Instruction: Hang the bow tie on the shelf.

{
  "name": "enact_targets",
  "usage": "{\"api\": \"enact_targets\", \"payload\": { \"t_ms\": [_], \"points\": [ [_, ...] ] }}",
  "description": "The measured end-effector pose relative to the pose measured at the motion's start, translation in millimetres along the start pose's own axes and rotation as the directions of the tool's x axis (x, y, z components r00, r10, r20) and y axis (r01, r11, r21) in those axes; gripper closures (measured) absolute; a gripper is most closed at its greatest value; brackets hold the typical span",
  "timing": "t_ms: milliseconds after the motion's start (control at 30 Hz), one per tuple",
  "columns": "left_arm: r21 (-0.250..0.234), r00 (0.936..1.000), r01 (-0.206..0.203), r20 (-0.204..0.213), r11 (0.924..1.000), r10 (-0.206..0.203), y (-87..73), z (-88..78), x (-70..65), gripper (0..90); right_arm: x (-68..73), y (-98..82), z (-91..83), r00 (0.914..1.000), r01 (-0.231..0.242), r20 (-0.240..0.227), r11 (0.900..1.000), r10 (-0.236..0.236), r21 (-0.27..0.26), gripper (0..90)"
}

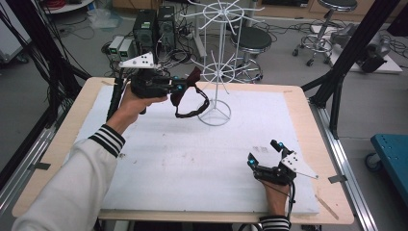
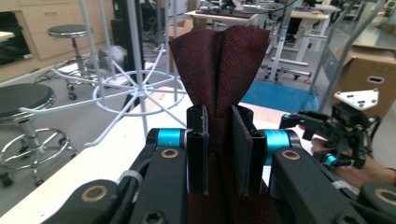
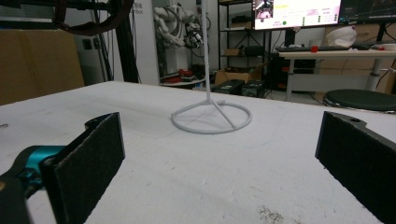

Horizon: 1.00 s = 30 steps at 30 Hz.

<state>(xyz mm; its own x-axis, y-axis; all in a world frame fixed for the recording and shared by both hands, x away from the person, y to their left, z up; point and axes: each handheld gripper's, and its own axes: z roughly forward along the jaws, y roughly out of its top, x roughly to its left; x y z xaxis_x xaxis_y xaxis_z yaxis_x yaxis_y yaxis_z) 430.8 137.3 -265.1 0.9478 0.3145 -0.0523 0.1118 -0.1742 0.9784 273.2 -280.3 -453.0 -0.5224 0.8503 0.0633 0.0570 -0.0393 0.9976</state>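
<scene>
A dark red cloth band (image 1: 180, 94) with a dark loop (image 1: 195, 108) hanging from it is held above the far left of the white board. My left gripper (image 1: 185, 85) is shut on it. In the left gripper view the cloth (image 2: 219, 60) fans up from between the pressed pads, with my left gripper (image 2: 219, 121) pointing toward the white wire rack (image 2: 135, 88). That rack (image 1: 216, 57) stands just right of the cloth, its ring base (image 1: 214, 115) on the board. My right gripper (image 1: 263, 153) rests open near the front right, and nothing lies between its jaws (image 3: 224, 163).
The white board (image 1: 192, 159) lies on a wooden table (image 1: 317, 144). Stools (image 1: 250, 41), computer cases (image 1: 154, 26) and cables sit on the floor behind the table. A black frame post (image 1: 346, 53) rises at the right. The rack base (image 3: 211, 119) sits ahead of my right gripper.
</scene>
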Motion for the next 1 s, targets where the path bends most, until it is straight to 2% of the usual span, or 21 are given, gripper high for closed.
{"api": "enact_targets", "payload": {
  "t_ms": [100, 267, 500, 667, 733, 1000],
  "points": [
    [0.012, 1.0, -0.002, -0.007, 0.9999, 0.002, -1.2, 3.9, 0.3, 76.7, 0.0, 0.0, 0.0, 1.0, -0.001, 0.0, 1.0, 0.001, 0.0, 0.6],
    [0.006, 0.9999, 0.002, -0.016, 1.0, -0.002, -1.9, 7.5, 4.3, 76.7, 0.0, 0.0, 0.0, 1.0, -0.002, 0.0, 1.0, 0.002, 0.0, 0.6],
    [-0.002, 0.9999, 0.0, -0.017, 1.0, 0.0, 7.7, 17.3, 7.8, 76.8, -0.1, -0.1, -0.4, 1.0, -0.007, 0.002, 1.0, 0.007, 0.001, 0.6],
    [0.001, 1.0, -0.007, 0.0, 1.0, 0.007, 9.4, 21.9, 3.4, 76.7, 0.0, -0.1, -0.4, 1.0, -0.009, 0.001, 1.0, 0.009, 0.0, 0.6],
    [0.016, 0.9998, -0.018, 0.003, 0.9997, 0.018, 10.0, 22.1, 0.8, 76.7, 0.0, -0.1, -0.4, 1.0, -0.008, 0.001, 1.0, 0.008, -0.001, 0.6],
    [0.015, 0.9997, -0.025, -0.001, 0.9996, 0.025, 12.8, 15.4, -6.4, 76.7, 0.2, -0.1, -0.4, 1.0, -0.003, -0.002, 1.0, 0.003, 0.0, 0.6]
  ]
}}
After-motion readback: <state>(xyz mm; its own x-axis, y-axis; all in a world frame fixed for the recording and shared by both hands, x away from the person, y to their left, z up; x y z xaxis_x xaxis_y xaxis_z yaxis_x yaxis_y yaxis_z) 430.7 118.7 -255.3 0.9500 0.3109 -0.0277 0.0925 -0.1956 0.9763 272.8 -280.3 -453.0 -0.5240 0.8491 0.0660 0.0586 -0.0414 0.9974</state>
